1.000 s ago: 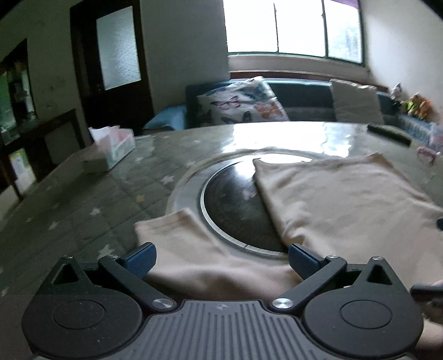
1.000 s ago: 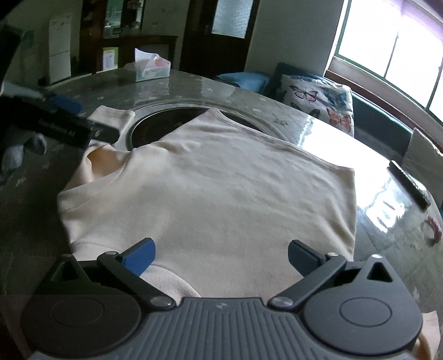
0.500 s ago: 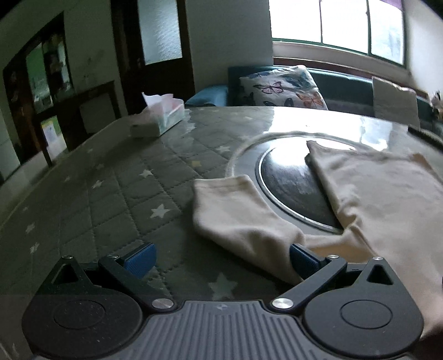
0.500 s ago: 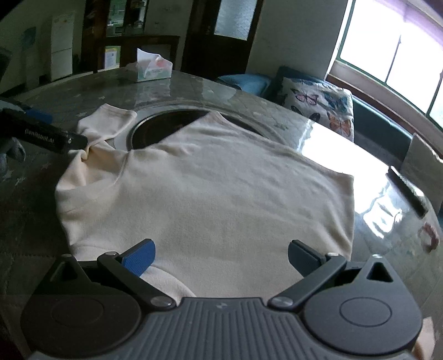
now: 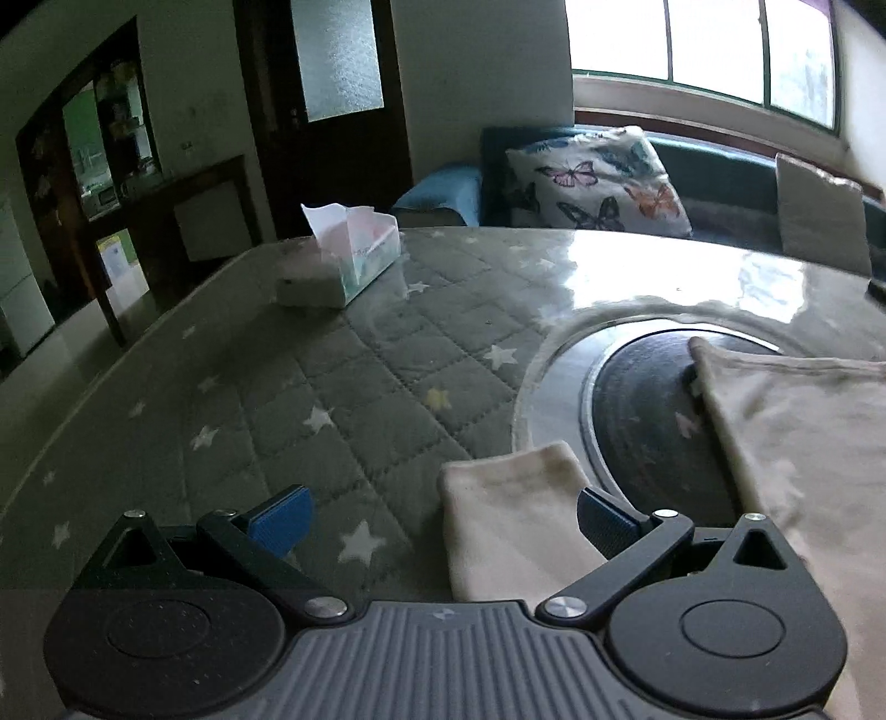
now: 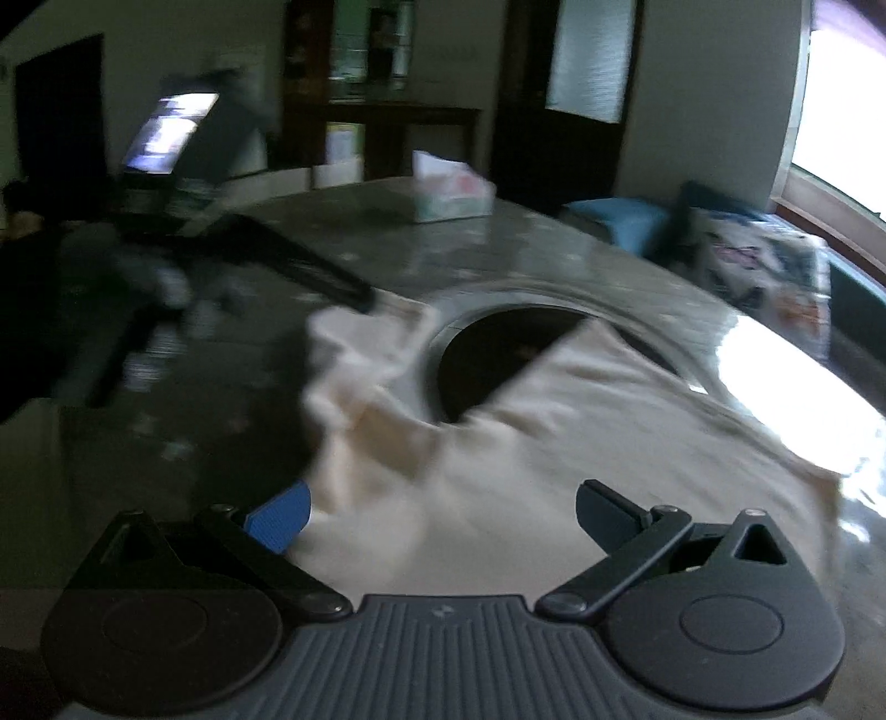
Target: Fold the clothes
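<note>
The left tool (image 5: 443, 515) is spread wide, its blue-padded fingers low over the tabletop with the end of a cream sleeve (image 5: 515, 520) lying between them, nearer the right finger; nothing is pinched. The right tool (image 6: 440, 512) is likewise spread, hovering above the cream knitted garment (image 6: 581, 437), which lies mostly flat on the round tabletop (image 5: 332, 399). In the right wrist view, which is blurred, the sleeve (image 6: 360, 360) is bunched and rumpled at the garment's left side, and the dark tip of the left tool (image 6: 310, 271) sits right at its far end.

The tabletop carries a grey-green quilted cover with pale stars under a glossy clear sheet that mirrors the window. A dark round inset plate with a metal ring (image 5: 637, 410) sits in its middle, and the garment's body (image 5: 803, 443) overlaps its right part. A white tissue box (image 5: 343, 260) stands well apart on the far side. Behind the tabletop are a teal bench with a butterfly-print cushion (image 5: 598, 183), a dark wooden door with frosted glass (image 5: 332, 83), and a bright window (image 5: 703, 44).
</note>
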`<state>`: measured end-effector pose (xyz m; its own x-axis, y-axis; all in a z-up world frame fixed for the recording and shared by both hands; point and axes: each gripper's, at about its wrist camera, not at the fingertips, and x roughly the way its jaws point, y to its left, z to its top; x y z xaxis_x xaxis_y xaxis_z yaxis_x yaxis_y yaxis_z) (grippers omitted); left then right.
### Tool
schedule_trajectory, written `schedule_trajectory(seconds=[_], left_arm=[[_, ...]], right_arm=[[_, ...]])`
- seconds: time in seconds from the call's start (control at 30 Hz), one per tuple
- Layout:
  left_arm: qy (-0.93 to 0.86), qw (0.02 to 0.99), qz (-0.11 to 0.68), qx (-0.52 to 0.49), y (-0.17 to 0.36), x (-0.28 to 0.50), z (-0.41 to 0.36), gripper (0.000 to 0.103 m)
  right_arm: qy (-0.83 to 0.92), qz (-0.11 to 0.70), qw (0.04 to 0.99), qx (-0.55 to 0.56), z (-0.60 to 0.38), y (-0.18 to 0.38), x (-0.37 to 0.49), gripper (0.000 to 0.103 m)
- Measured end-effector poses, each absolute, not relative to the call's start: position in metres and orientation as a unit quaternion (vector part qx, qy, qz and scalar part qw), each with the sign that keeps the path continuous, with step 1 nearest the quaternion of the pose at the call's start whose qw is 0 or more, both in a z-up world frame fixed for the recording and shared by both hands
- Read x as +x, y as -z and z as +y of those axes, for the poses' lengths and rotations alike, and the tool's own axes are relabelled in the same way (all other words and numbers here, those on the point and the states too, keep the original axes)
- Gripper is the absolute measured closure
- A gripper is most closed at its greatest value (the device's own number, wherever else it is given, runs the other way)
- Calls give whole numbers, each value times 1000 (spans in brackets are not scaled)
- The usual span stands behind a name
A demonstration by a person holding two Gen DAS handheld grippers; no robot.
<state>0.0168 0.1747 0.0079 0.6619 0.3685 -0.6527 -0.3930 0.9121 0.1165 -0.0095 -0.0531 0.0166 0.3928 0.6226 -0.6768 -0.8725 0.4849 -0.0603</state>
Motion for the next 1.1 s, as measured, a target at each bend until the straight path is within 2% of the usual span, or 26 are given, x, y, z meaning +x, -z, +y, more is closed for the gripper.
schedule_trajectory(seconds=[0.57,1.1], left_arm=[[-207,908,364,-3,4,22,221,0],[-219,915,337,-33,-11,-15,261,0]], right_arm=[[-566,373,715,-170,38,16,-7,0],[-600,334,706,-171,85,2,-25,0]])
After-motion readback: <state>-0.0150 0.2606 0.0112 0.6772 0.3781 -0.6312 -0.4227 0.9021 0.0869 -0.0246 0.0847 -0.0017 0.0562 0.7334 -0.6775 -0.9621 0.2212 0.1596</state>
